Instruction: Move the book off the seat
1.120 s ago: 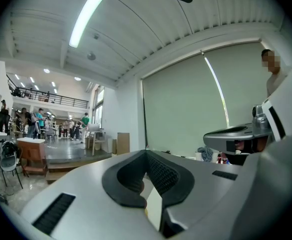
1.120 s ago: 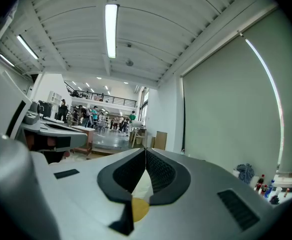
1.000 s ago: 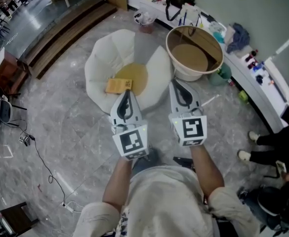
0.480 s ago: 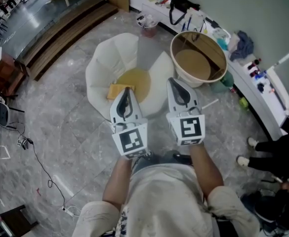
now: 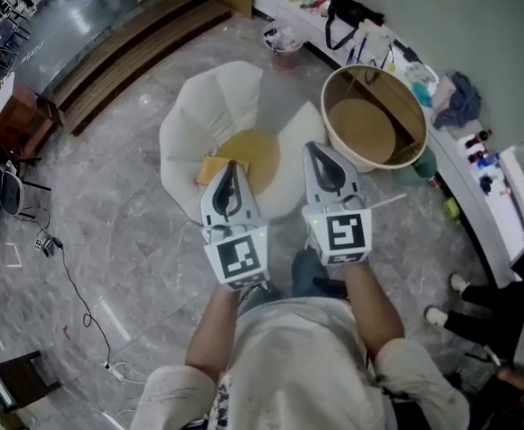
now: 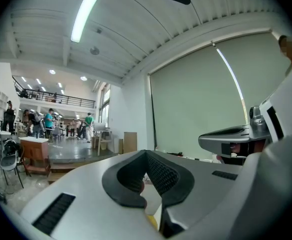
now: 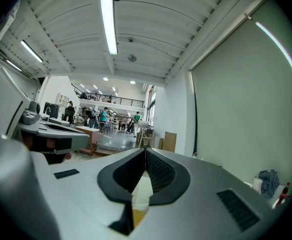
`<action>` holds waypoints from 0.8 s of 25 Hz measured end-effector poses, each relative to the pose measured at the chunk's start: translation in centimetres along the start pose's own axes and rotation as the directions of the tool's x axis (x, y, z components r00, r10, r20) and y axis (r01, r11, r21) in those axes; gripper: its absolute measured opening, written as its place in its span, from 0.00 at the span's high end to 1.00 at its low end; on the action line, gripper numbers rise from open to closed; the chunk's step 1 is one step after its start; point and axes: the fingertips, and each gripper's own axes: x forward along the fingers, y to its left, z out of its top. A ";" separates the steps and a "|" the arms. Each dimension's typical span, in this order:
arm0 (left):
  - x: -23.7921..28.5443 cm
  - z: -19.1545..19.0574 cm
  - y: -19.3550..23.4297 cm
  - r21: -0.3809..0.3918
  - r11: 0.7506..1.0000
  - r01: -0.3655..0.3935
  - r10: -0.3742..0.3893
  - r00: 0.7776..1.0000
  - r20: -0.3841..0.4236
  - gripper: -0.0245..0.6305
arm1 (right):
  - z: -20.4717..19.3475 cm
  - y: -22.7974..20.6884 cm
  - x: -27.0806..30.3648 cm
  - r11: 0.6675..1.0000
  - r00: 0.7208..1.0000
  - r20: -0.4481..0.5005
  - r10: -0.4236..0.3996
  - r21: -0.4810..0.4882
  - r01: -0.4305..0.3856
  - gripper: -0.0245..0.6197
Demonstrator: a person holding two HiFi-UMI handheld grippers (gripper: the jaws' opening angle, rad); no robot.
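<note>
Both grippers are held side by side in front of the person's body, and each is clenched on nothing: the left gripper shows its black pads closed together in its own view, and so does the right gripper. Through the notch under each pair of pads only a sliver of pale and yellow surface shows, too little to name. A second ago the book lay clear ahead of the left gripper, with a gap between them. Now that gripper's tip overlaps the book's right edge in the head view, and whether it touches the book or hangs above it cannot be told. The book still lies on the white seat, at the left side of the yellow cushion. The seat has drawn closer to both tips, and the right gripper now overlaps the seat's near right lobe. Beyond and to the right of the right gripper stands a round tub, and farther right a cluttered counter is cut off by the frame edge.
</note>
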 end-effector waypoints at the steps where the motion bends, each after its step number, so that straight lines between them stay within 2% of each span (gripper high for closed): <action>1: 1.0 0.1 -0.5 -0.004 1.000 -0.014 0.014 1.000 -0.002 0.96 | -0.1 -1.0 0.7 1.000 1.000 -0.001 0.014 0.000 -0.014 0.95; 6: 5.4 0.6 -3.0 0.000 0.996 -0.088 0.088 0.996 0.017 0.96 | -0.2 -5.8 4.0 0.996 0.996 0.011 0.085 -0.006 -0.085 0.95; 11: 8.2 0.5 -5.0 -0.012 0.984 -0.180 0.179 0.983 -0.037 0.96 | -0.5 -9.8 6.8 0.988 0.988 0.013 0.157 0.006 -0.157 0.95; 15: 9.0 0.6 -4.2 -0.004 0.969 -0.246 0.246 0.968 -0.043 0.96 | -0.5 -10.0 9.0 0.976 0.976 0.022 0.218 0.002 -0.218 0.95; 20: 9.5 -0.3 -1.8 -0.005 0.948 -0.320 0.318 0.945 -0.072 0.96 | -1.1 -8.2 12.0 0.955 0.955 0.009 0.296 0.001 -0.296 0.95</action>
